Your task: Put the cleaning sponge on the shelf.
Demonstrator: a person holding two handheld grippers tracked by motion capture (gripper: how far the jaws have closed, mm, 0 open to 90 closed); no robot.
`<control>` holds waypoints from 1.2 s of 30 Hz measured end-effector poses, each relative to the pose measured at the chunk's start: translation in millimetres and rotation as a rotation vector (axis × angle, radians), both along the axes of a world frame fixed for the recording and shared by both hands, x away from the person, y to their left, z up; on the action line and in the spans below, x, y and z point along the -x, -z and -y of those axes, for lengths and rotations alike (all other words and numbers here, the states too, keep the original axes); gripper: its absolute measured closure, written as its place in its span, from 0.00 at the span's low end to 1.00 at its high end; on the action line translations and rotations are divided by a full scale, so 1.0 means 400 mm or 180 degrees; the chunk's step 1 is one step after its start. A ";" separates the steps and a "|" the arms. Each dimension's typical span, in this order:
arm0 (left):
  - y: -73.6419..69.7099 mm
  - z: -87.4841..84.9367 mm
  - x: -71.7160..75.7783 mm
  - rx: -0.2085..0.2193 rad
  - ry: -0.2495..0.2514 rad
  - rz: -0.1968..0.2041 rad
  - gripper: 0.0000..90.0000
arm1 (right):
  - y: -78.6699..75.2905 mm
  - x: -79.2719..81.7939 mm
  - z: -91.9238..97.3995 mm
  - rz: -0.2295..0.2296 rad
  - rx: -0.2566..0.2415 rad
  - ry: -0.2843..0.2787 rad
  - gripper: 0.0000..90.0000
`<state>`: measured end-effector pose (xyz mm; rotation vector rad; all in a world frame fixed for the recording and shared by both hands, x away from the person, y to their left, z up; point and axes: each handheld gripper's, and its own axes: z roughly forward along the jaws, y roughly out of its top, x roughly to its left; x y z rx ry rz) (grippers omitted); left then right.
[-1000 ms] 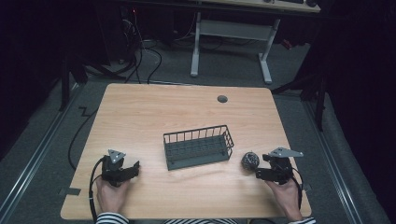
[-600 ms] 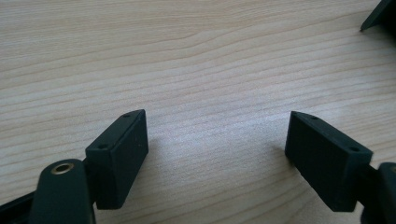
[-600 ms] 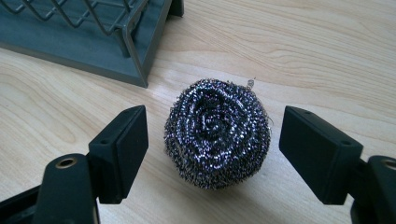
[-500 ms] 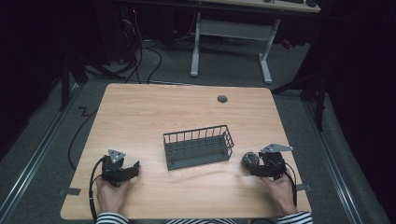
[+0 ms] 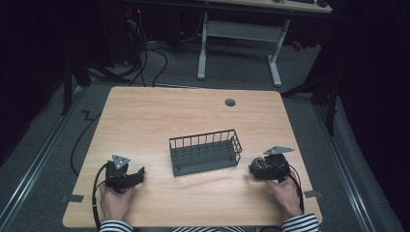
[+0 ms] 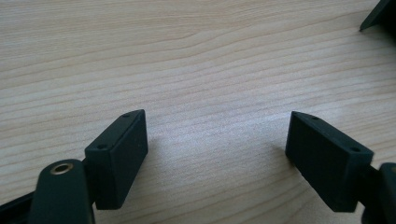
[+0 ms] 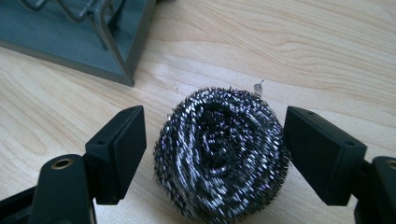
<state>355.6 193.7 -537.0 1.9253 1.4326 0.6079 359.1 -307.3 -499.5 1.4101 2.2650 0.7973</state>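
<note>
Now the steel scourer (image 7: 220,151) sits between the right hand-held gripper's (image 7: 215,154) spread jaws.

In the right gripper view, the basket (image 7: 79,35) is cut off by the top and left edges, with one corner and a few wires showing at 11 o'clock. The steel scourer (image 7: 222,151) runs off the bottom edge at 6 o'clock, so its lower rim is unseen. In the left gripper view, a dark corner (image 6: 380,14) at 1 o'clock is clipped by the frame and too partial to identify. In the high view, the right tongs (image 5: 258,168) largely cover the scourer; the person's forearms are cut off at 6 o'clock. The small round mark (image 5: 230,102) on the table (image 5: 159,121), at 12 o'clock, is too small to tell.
</note>
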 end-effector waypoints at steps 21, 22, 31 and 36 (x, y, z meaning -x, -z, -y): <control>0.000 0.000 0.000 0.0003 0.0004 0.0000 0.24 | 0.000 0.005 0.000 -0.0094 0.0117 0.0013 0.36; 0.000 0.000 0.000 0.0004 0.0004 0.0000 0.24 | 0.000 0.005 0.000 -0.0094 0.0117 0.0013 0.36; 0.000 0.000 0.000 0.0006 0.0016 0.0002 0.24 | -0.027 0.018 0.001 -0.0004 0.0095 -0.0018 0.36; 0.000 0.000 0.000 0.0006 0.0019 0.0003 0.24 | -0.045 0.020 0.002 0.0025 0.0048 -0.0056 0.36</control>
